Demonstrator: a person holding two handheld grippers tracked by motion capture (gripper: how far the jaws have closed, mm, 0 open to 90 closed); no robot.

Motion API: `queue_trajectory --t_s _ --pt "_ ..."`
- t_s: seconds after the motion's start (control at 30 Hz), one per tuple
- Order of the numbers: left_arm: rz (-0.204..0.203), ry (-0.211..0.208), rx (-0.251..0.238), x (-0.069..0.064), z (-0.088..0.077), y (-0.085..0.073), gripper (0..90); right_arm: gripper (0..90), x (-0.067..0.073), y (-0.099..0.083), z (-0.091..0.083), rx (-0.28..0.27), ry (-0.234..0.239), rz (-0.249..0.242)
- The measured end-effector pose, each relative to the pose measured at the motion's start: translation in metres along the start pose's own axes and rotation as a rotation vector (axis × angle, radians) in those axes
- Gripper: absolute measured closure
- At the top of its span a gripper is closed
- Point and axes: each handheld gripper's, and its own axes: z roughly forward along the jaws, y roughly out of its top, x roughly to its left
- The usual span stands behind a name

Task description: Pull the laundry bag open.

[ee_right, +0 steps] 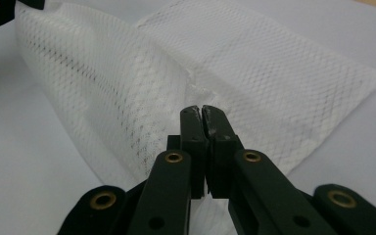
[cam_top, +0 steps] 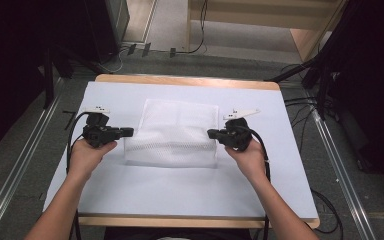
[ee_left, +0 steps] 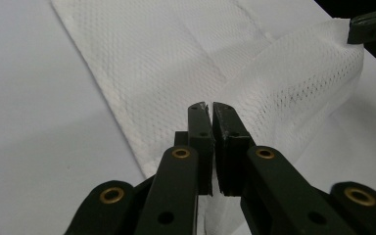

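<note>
A white mesh cloth (cam_top: 175,125) lies in the middle of the white-covered table (cam_top: 180,190), its far part flat and its near edge raised off the surface. My left gripper (cam_top: 130,132) is shut on the cloth's near left corner. My right gripper (cam_top: 211,133) is shut on the near right corner. In the left gripper view the jaws (ee_left: 210,105) pinch the mesh (ee_left: 293,78), which stretches up to the other gripper (ee_left: 372,27) at the top right. The right gripper view has its jaws (ee_right: 200,108) closed on the cloth (ee_right: 103,98), which hangs between the two hands.
A wooden table edge (cam_top: 190,80) runs along the far side. Cables (cam_top: 305,115) and dark stands (cam_top: 325,75) stand on the floor to the right, and metal rails (cam_top: 20,165) run along the floor on both sides. A wooden bench (cam_top: 280,20) sits beyond the table.
</note>
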Motion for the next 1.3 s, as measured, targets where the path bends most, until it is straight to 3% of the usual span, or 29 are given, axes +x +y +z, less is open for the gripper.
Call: queue_trajectory --t_s 0.2,0.33,0.53,0.6,0.7,0.83,1.07,1.3 --pt "0.024 -0.019 0.012 -0.012 -0.007 -0.012 86.6 89.4 0.014 -0.013 -0.012 -0.006 0.024 -0.008" --pt "0.025 -0.025 0.038 -0.014 -0.008 -0.02 86.1 89.2 0.023 -0.023 -0.016 -0.003 0.044 -0.009" --pt "0.012 -0.04 0.028 -0.016 -0.016 -0.029 84.4 88.4 0.033 -0.032 -0.022 0.002 0.065 -0.009" --pt "0.028 -0.033 0.04 -0.019 -0.018 -0.032 83.6 87.6 0.037 -0.035 -0.023 0.008 0.066 -0.017" --pt "0.045 -0.03 0.045 -0.021 -0.02 -0.033 79.1 83.8 0.042 -0.037 -0.025 0.013 0.071 -0.035" --pt "0.049 -0.06 0.027 -0.023 -0.025 -0.034 70.5 77.6 0.048 -0.038 -0.033 -0.008 0.084 -0.05" --pt "0.022 -0.057 -0.017 -0.017 -0.034 -0.031 59.6 70.4 0.046 -0.037 -0.047 -0.056 0.071 -0.045" --pt "0.001 -0.004 0.022 -0.01 -0.024 -0.029 58.4 69.5 0.038 -0.038 -0.038 -0.025 0.041 -0.05"
